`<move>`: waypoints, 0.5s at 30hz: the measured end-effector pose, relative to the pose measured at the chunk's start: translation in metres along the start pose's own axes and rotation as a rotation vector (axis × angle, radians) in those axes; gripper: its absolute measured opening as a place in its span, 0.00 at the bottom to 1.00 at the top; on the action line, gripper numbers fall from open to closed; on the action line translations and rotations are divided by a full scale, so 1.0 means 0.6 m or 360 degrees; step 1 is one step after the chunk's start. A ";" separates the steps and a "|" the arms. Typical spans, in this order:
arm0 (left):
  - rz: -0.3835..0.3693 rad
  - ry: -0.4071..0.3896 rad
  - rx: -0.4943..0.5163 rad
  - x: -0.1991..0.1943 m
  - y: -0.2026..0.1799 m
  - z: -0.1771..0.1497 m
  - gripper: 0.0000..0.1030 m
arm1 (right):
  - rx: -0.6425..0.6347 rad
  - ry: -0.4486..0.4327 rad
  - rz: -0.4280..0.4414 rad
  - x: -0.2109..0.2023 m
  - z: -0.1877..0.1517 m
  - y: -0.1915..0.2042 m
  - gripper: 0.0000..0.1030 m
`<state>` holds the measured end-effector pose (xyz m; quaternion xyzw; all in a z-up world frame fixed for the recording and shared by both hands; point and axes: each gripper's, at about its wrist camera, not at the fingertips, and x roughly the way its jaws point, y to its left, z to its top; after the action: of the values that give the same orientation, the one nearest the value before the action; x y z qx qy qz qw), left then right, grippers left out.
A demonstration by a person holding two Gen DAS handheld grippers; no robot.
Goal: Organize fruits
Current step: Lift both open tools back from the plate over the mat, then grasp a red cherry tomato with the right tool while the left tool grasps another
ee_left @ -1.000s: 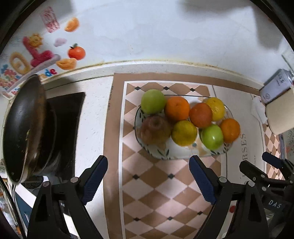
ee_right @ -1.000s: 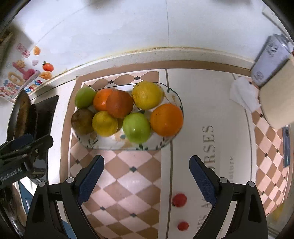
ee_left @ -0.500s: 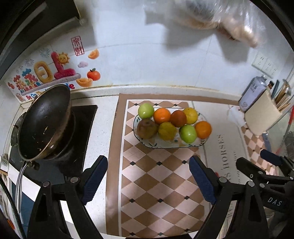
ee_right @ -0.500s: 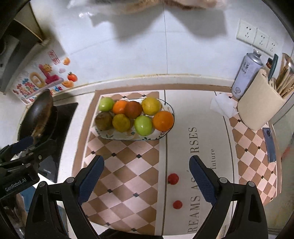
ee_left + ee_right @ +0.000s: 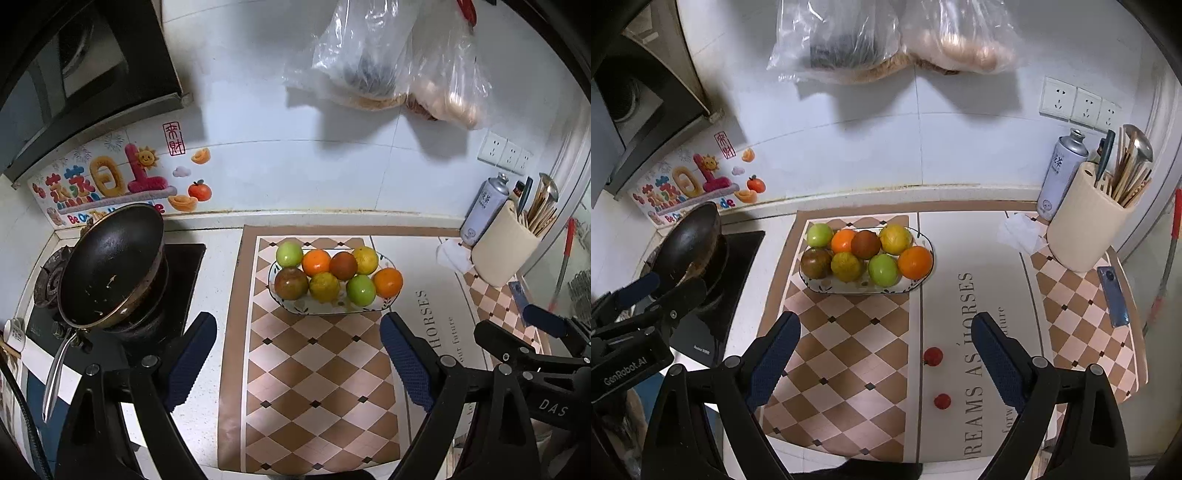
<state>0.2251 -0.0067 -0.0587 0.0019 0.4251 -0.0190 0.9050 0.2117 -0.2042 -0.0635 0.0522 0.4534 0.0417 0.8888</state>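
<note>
An oval patterned plate [image 5: 295, 308] [image 5: 820, 288] on the checkered mat holds several fruits: green apples [image 5: 289, 253] [image 5: 882, 269], oranges [image 5: 388, 282] [image 5: 915, 262], yellow citrus [image 5: 324, 287] and a brownish apple [image 5: 291, 283] [image 5: 815, 263]. Two small red fruits [image 5: 932, 356] [image 5: 942, 401] lie on the mat nearer me, between the right gripper's fingers. My left gripper [image 5: 297, 363] is open and empty, well back from the plate. My right gripper [image 5: 886, 363] is open and empty too. Each gripper shows at the edge of the other's view.
A black wok [image 5: 110, 266] sits on the stove at left. A cream utensil holder [image 5: 1089, 229], a spray can [image 5: 1060, 173], a crumpled tissue [image 5: 1019, 232] and a blue phone [image 5: 1113, 295] are at right. Plastic bags [image 5: 886, 37] hang on the wall.
Both grippers have pulled back and up from the plate, so the fruits look smaller and more of the counter and wall shows. Both jaws stayed open.
</note>
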 end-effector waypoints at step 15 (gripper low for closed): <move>0.0060 0.0161 0.0117 0.073 -0.053 -0.020 1.00 | 0.0295 0.0125 0.0173 0.065 -0.028 -0.092 0.93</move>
<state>0.2426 -0.0397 -0.0998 0.0442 0.4692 -0.0174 0.8818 0.2223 -0.2536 -0.1115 0.1570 0.4864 0.0495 0.8581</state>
